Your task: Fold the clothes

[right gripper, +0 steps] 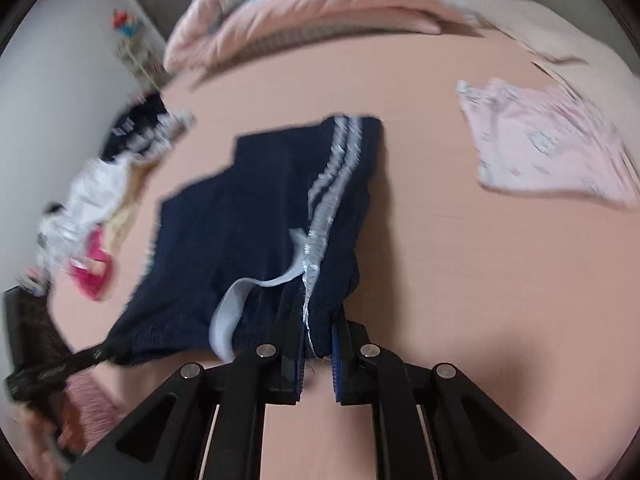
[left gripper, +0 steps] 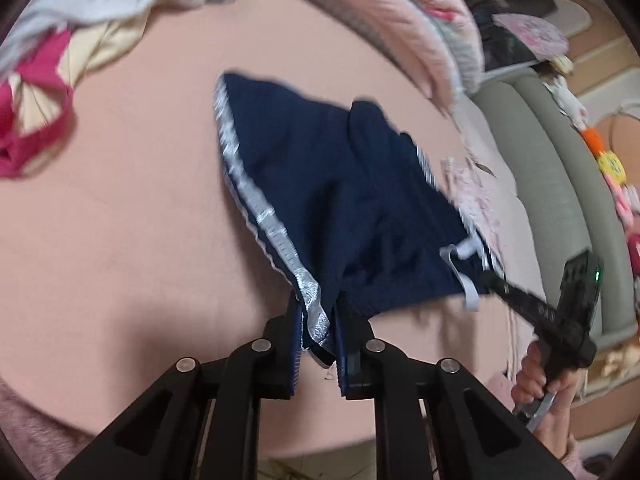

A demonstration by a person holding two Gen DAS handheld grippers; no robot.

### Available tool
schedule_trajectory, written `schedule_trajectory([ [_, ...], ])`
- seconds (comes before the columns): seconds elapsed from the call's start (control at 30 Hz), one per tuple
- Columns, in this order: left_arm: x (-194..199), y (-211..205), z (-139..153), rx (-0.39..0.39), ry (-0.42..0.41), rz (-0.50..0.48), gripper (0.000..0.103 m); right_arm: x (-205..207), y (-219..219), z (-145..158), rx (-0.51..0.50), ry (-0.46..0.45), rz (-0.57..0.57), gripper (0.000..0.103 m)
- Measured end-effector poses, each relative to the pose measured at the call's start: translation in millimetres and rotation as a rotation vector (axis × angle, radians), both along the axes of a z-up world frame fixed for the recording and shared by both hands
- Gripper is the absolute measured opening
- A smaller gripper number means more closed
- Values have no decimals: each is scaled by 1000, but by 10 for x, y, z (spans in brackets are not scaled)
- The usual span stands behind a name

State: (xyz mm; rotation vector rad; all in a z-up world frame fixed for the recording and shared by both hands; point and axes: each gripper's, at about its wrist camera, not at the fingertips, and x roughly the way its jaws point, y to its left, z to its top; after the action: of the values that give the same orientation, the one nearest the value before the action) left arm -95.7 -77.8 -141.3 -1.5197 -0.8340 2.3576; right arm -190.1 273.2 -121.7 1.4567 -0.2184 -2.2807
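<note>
Navy shorts (left gripper: 336, 200) with silver side stripes and a white drawstring hang over the pink bed sheet (left gripper: 120, 240), held up by the waistband at both corners. My left gripper (left gripper: 316, 320) is shut on the waistband at one striped side. My right gripper (right gripper: 316, 328) is shut on the waistband at the other striped side of the shorts (right gripper: 248, 216). The right gripper also shows in the left wrist view (left gripper: 496, 280), and the left gripper shows in the right wrist view (right gripper: 104, 352). The leg ends rest on the sheet.
A heap of unfolded clothes, white, cream and magenta (left gripper: 52, 80), lies at the far left of the bed. A pink patterned garment (right gripper: 552, 152) lies flat to the right. A rolled pink quilt (right gripper: 320, 12) runs along the far edge. A grey bed frame (left gripper: 548, 160) borders the right.
</note>
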Motion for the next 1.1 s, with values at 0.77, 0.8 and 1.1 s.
schedule_trajectory([
  [0.77,285,384,-521,-29,-97,-97,6,738,178,-660,185,-99,9,17],
  [0.8,300,375,-459,-39,-86,-99,6,748,148,-597,191,-81,27,7],
  [1.1,401,255,-364,-103,-205,-187,11,1027,255,-221,92,-111,75,9],
])
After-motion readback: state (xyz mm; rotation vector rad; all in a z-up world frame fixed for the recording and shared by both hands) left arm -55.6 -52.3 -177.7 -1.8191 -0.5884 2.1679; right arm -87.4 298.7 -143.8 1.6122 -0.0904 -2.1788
